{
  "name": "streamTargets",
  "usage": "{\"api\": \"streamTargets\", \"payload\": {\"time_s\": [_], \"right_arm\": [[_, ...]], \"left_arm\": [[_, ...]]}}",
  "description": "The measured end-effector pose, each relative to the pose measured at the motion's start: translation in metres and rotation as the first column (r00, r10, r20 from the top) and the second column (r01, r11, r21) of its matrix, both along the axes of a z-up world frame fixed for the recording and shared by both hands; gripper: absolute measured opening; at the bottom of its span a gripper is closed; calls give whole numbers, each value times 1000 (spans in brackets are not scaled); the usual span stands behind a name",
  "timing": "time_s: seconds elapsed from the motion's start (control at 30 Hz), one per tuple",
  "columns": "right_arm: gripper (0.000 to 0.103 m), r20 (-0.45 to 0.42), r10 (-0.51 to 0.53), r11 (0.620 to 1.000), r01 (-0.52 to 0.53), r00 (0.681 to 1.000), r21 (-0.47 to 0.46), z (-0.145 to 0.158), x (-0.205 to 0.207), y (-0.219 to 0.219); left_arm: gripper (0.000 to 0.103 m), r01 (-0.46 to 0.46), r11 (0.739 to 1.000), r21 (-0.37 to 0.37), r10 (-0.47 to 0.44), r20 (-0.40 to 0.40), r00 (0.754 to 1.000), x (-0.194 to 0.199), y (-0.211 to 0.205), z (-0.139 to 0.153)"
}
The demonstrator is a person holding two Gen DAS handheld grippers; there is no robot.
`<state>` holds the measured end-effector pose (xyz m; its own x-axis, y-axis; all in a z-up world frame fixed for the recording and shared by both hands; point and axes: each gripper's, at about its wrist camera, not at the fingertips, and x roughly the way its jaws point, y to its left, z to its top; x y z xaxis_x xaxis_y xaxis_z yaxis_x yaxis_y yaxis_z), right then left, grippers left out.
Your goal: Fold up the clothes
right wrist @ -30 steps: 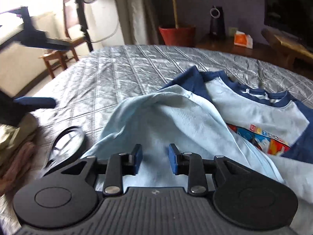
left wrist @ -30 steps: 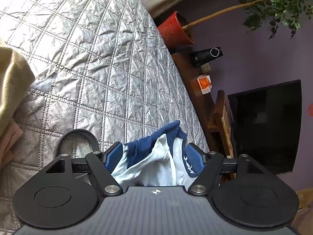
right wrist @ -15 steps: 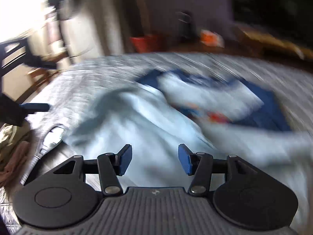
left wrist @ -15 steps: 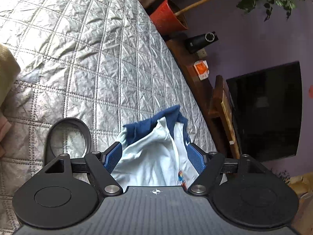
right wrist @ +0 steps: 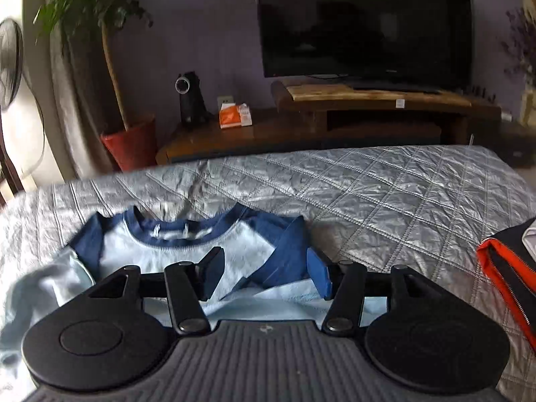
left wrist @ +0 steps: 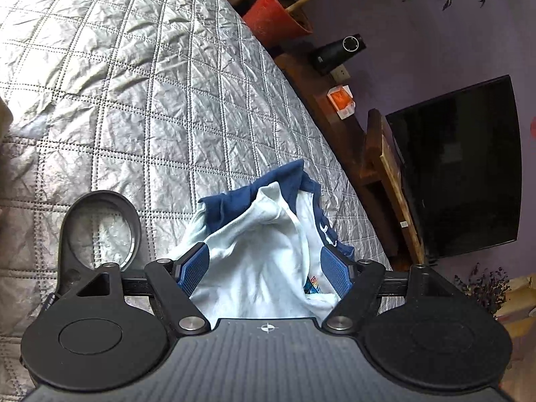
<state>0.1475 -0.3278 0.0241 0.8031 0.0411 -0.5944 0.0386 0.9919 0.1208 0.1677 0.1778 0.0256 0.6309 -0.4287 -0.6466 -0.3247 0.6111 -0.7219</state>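
The light-blue shirt (right wrist: 174,254) lies rumpled on the bed (right wrist: 385,194), sleeves partly tucked in, so it's mid-fold at best. Left tongs (left wrist: 264,268) and right tongs (right wrist: 266,273) both gape wide, gripping nothing.

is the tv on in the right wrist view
No, the tv on the wooden stand shows only a dark, blank screen behind the bed.

Black grippers, blue ribbed fingers (left wrist: 193,268), silver screws.

Left claw (left wrist: 264,269) and right claw (right wrist: 266,276) both spread wide.
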Motion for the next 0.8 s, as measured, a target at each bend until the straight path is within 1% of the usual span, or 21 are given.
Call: {"api": "streamTargets", "payload": {"time_s": [0.07,0.13,0.23,0.33,0.4,0.47,0.53,0.57,0.6,0.63,0.7,0.73,0.8], "right_arm": [[57,-44,90,996,-91,995,-10,-4,-14,11],[57,-52,185,979,-188,981,-76,-10,-27,33],[57,-67,324,925,-331,944,-187,-20,-46,69],[58,-99,453,838,-461,886,-292,-30,-65,104],[58,-128,531,763,-539,838,-357,-37,-77,128],[56,-163,602,676,-608,782,-417,-44,-90,152],[41,-183,625,649,-636,759,-417,-45,-86,155],[26,-197,640,633,-654,743,-414,-45,-88,156],[21,-211,646,624,-667,733,-408,-44,-88,156],[18,-225,650,618,-677,726,-400,-43,-88,157],[13,-231,647,645,-683,727,-343,-37,-88,149],[13,-233,644,661,-684,728,-310,-34,-89,144],[12,-256,646,661,-694,720,-286,-32,-92,138]], "left_arm": [[78,1,1000,4,-1,2,1000,0,-2,0],[78,0,1000,4,0,2,1000,0,-1,0],[78,-1,1000,3,1,2,1000,0,0,0],[78,-3,1000,2,3,1,1000,0,1,0],[78,-4,1000,1,4,1,1000,0,2,0],[78,-6,1000,1,6,1,1000,0,3,0],[78,-7,1000,0,7,1,1000,0,4,0],[78,-7,1000,0,7,1,1000,0,4,0],[79,-9,1000,-1,9,0,1000,0,5,0],[79,-12,1000,-3,12,0,1000,0,5,0],[79,-20,1000,-8,20,2,1000,-1,7,1],[79,-22,1000,-9,22,4,1000,-1,8,2],[79,-22,1000,-7,22,6,1000,-2,8,2]]}}
